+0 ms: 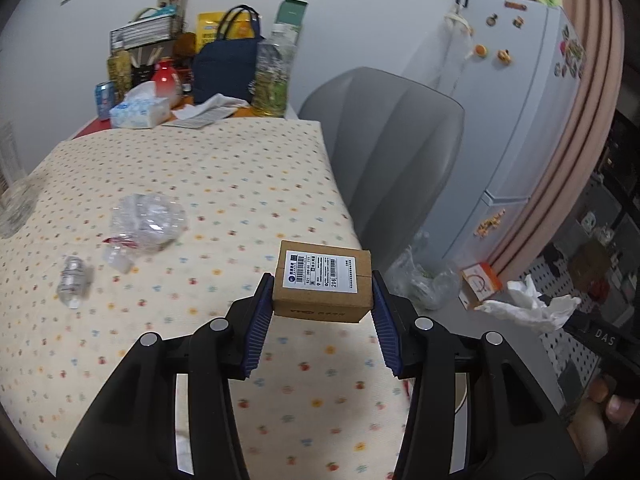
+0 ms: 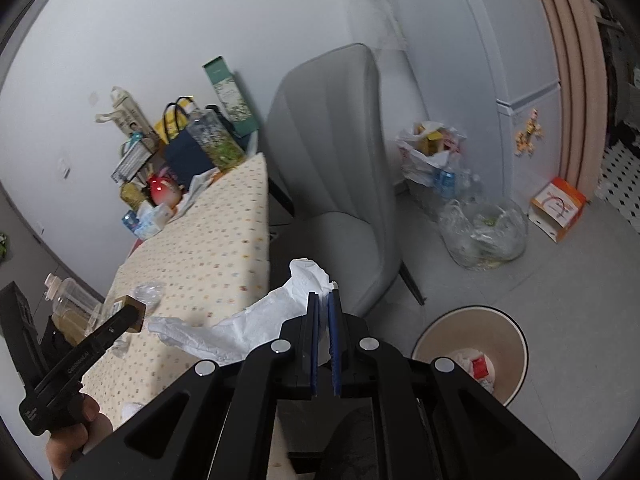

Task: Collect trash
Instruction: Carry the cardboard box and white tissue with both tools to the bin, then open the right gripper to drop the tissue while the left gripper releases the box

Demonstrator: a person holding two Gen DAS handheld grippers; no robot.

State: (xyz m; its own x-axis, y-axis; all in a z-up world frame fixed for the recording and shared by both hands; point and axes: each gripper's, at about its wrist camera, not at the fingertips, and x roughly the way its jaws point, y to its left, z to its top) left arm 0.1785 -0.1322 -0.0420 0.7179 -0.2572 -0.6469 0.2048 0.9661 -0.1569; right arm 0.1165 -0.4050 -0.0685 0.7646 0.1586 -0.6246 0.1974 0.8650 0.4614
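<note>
Dotted-cloth desk [image 1: 224, 168] by grey chair [image 1: 392, 152] | left hand-held gripper [image 1: 320, 296] grasping cardboard box [image 1: 322, 280] | right hand-held gripper [image 2: 325, 300] clenched on white tissue [image 2: 248, 328] | bin [image 2: 508, 340] on floor

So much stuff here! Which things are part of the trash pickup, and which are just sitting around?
Part of the job:
- cardboard box, clamped in the left gripper
- crumpled tissue, pinched in the right gripper
- waste bin
- plastic wrapper
- small crushed bottle

Just lying about:
- grey chair
- fridge
- navy bag
- tissue pack
</note>
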